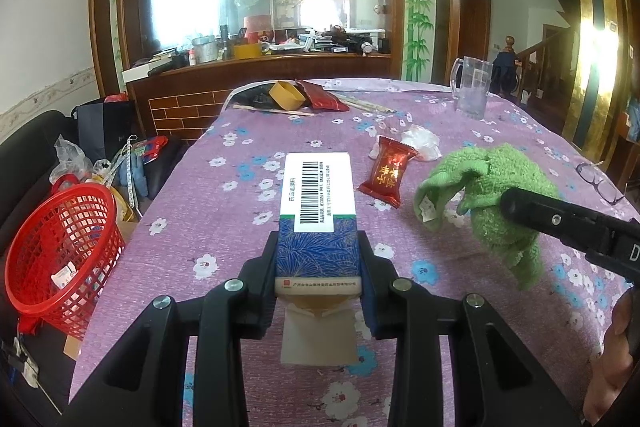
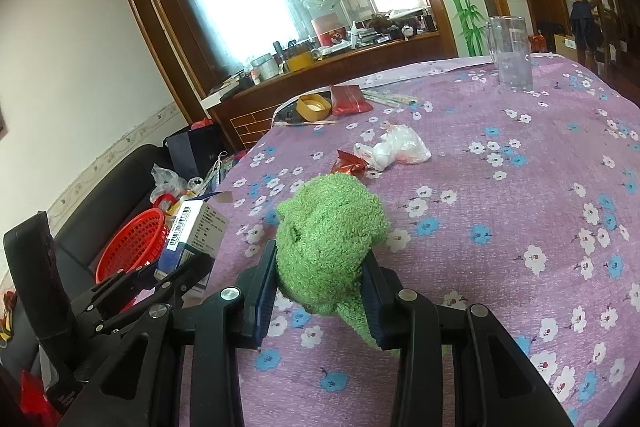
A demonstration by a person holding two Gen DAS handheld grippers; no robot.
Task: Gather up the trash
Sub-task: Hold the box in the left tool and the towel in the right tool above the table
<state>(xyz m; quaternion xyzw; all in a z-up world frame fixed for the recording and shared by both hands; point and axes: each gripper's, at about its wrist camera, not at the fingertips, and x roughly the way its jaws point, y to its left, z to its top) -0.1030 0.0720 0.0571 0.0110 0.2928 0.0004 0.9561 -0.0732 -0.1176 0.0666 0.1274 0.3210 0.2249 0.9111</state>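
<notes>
Left gripper (image 1: pixel 319 263): jaws clamped on both long sides of a blue-and-white carton (image 1: pixel 318 211), barcode face up, its near end flap hanging open. The carton is held above the worktop (image 1: pixel 500 131), which wears a purple flowered cloth. In the right wrist view the same carton (image 2: pixel 196 227) sits out past the worktop's left edge, over the red mesh basket (image 2: pixel 134 247). That basket (image 1: pixel 60 247) stands low beside the worktop on the left, a scrap or two inside.

Right gripper (image 2: pixel 320 291): jaws closed on a green fuzzy cloth (image 2: pixel 330 239), bunched up between the pads, a tail drooping below. From the left wrist view the cloth (image 1: pixel 488 195) hangs off the right gripper's black body (image 1: pixel 572 227), label tag showing.

Still on the worktop: red candy wrapper (image 1: pixel 387 175) just past the carton, crumpled white plastic (image 1: pixel 420 143) touching its far end. Far edge holds a yellow round tub (image 1: pixel 286 95), a dark red packet (image 1: pixel 320 95) and chopsticks (image 1: pixel 272 110). Clear plastic mug (image 1: pixel 472 87) upright far right. Eyeglasses (image 1: pixel 600 181) near the right edge.
</notes>
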